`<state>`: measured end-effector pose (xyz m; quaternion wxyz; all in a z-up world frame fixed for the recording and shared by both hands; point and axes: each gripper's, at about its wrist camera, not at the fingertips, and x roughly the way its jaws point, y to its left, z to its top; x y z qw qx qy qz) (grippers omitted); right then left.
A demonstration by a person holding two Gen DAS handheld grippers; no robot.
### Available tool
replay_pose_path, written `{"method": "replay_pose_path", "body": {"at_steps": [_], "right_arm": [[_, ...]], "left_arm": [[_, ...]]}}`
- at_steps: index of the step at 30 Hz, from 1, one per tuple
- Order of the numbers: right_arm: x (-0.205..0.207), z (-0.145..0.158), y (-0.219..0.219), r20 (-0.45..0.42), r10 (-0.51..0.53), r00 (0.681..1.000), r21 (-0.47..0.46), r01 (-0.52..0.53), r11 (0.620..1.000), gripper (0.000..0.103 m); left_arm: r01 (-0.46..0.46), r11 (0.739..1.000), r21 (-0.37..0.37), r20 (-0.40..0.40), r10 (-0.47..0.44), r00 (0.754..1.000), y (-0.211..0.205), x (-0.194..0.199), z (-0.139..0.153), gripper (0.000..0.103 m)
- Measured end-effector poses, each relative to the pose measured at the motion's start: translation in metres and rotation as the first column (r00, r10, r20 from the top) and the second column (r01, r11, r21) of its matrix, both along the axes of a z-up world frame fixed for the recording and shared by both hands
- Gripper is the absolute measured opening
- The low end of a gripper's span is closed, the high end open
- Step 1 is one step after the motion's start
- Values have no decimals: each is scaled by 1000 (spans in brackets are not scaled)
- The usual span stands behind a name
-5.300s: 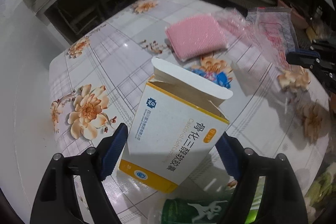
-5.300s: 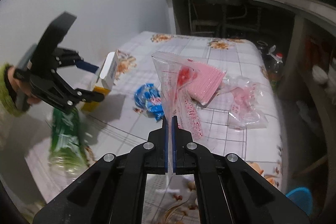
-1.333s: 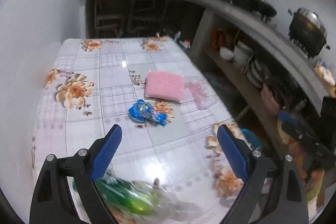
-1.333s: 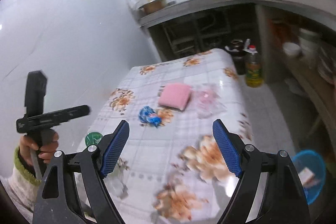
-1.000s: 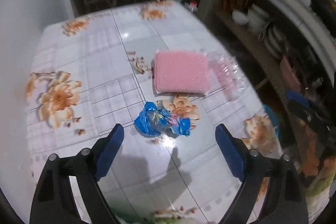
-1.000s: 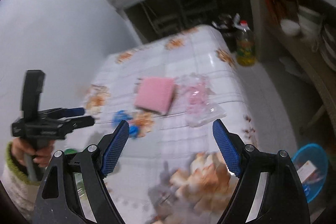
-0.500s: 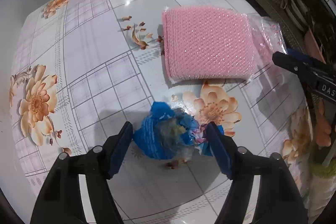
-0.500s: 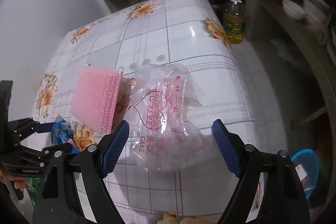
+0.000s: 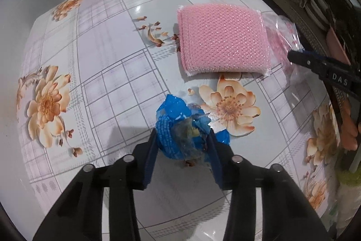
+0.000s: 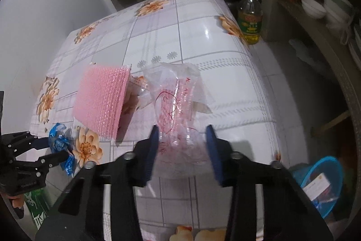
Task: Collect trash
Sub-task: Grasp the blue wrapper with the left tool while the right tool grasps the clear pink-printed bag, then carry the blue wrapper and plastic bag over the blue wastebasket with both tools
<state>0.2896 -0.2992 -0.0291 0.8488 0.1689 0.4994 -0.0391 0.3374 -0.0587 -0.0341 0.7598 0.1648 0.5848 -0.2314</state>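
Two claws have come down onto the table (image 9: 94, 73) together, where a second ago both hung wide open above it. The left claw (image 9: 182, 146) now has its blue pads closed in against the sides of the crumpled blue wrapper (image 9: 180, 128), which sits near the middle of the table, beside a printed flower; the pads appear to touch it, so I judge it gripped or very nearly so. The right claw (image 10: 182, 143) has narrowed too, its pads on either side of the clear plastic bag with red print (image 10: 178, 110), which lies toward the table's right edge. A gap shows between pads and film on both sides, so that grip looks unfinished.

For the task this means the box and the first bag are already gone from the table, and two of the remaining scraps are being taken at once.

The blue basket (image 10: 320, 182) stands on the floor off the table's right edge, with a box already inside it; that seems the place for the trash. A pink mesh pad (image 9: 223, 42) in its clear sleeve lies between wrapper and bag, touching the bag's edge, and could be dragged along when the bag lifts. A green bottle (image 10: 38, 209) lies at the near left corner. An oil bottle (image 10: 249, 19) stands on the floor past the far right corner, well apart from both claws.
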Motion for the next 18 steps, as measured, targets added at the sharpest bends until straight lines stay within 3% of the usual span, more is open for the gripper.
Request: {"method": "replay_pose_path", "body": {"at_steps": [6, 18], "right_arm": [[-23, 2, -4, -7, -38, 999, 38, 38, 999, 22], [-100, 14, -25, 31, -182, 983, 145, 176, 974, 19]], "left_arm": [[-13, 998, -58, 17, 14, 1000, 0, -11, 17, 33], [63, 984, -164, 102, -47, 994, -6, -59, 51, 31]]}}
